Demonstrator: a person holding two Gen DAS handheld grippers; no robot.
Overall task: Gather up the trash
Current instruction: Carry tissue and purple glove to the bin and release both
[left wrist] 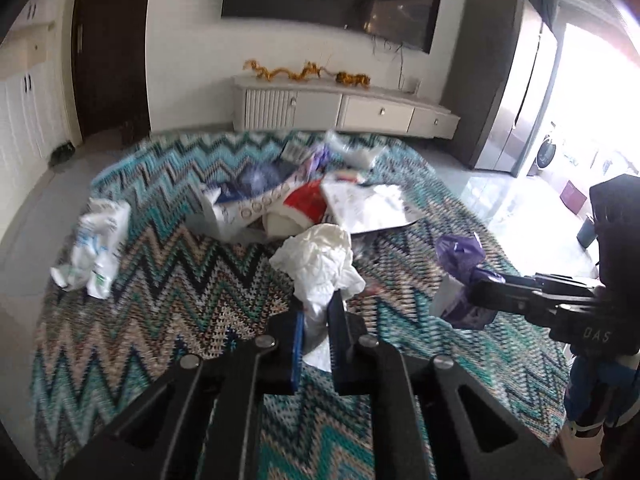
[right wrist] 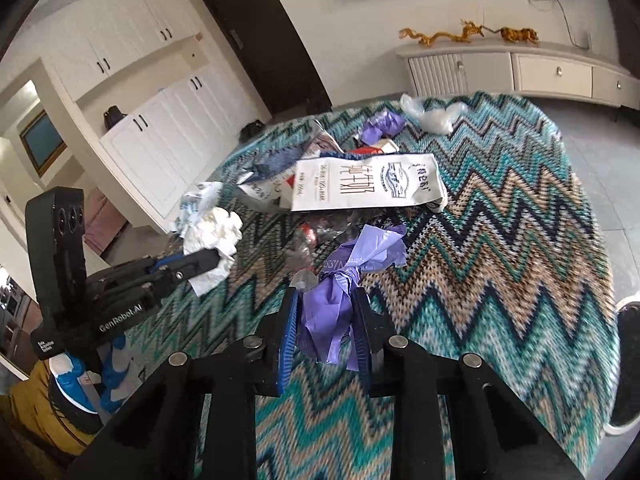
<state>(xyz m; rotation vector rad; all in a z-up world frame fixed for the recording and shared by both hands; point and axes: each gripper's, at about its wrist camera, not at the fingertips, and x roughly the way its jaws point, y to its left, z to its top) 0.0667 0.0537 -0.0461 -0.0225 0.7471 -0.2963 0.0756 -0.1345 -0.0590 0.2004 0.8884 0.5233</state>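
Note:
My left gripper [left wrist: 318, 304] is shut on a crumpled white tissue [left wrist: 320, 260], held just above the zigzag-patterned tablecloth [left wrist: 160, 280]. The right wrist view shows the same tissue [right wrist: 218, 228] at the left gripper's tip [right wrist: 212, 258]. My right gripper [right wrist: 326, 296] is shut on a crumpled purple plastic bag [right wrist: 376, 248], which bulges out past both fingers. In the left wrist view that purple bag [left wrist: 460, 254] sticks out of the right gripper [left wrist: 476, 280] at the right. A pile of trash lies mid-table: a flattened white carton [right wrist: 368, 186], a red wrapper [left wrist: 308, 204], more scraps.
A crumpled white plastic bag [left wrist: 96, 248] lies on the left of the cloth. A clear bag [right wrist: 432, 116] and another purple scrap [right wrist: 380, 124] lie at the far edge. Beyond the table stand a low white TV cabinet [left wrist: 344, 108], white cupboards [right wrist: 160, 140] and a steel fridge [left wrist: 508, 100].

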